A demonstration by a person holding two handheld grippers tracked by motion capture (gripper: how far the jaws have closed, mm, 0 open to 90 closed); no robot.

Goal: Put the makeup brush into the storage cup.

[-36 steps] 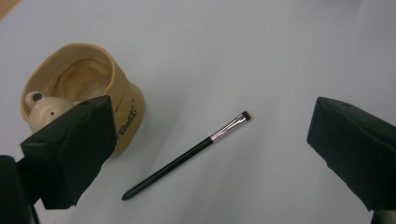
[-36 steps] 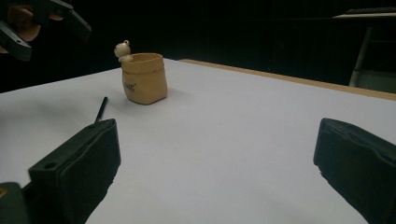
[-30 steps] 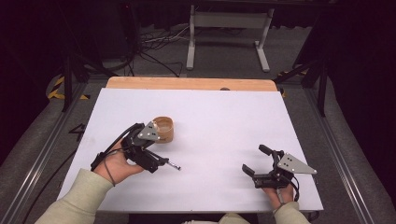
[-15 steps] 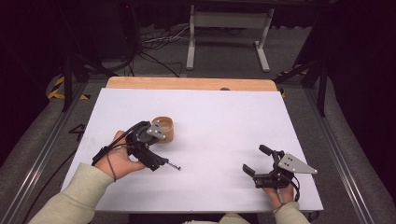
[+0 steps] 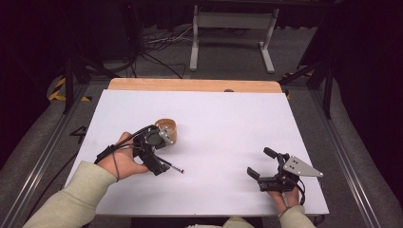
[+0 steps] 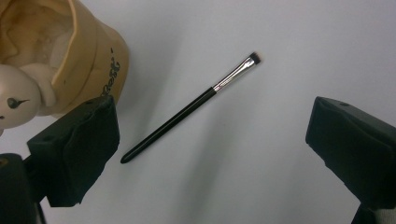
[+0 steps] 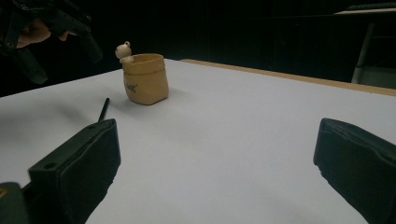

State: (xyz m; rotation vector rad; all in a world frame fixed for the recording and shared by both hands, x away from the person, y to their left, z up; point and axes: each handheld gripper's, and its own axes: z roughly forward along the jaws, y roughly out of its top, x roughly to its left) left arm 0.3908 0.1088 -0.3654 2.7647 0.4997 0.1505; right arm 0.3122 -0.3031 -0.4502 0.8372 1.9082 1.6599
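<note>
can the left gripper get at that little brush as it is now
Probably yes. The left gripper hangs right above the brush with its jaws wide open, and the brush lies flat between them on bare table. The tan cup stands close beside one jaw.

The tan cup point(image 6: 70, 56), in the upper left of the left gripper view, bears dark cursive lettering on its side, too small and tilted to read. In the right gripper view the same mark is a blur.
</note>
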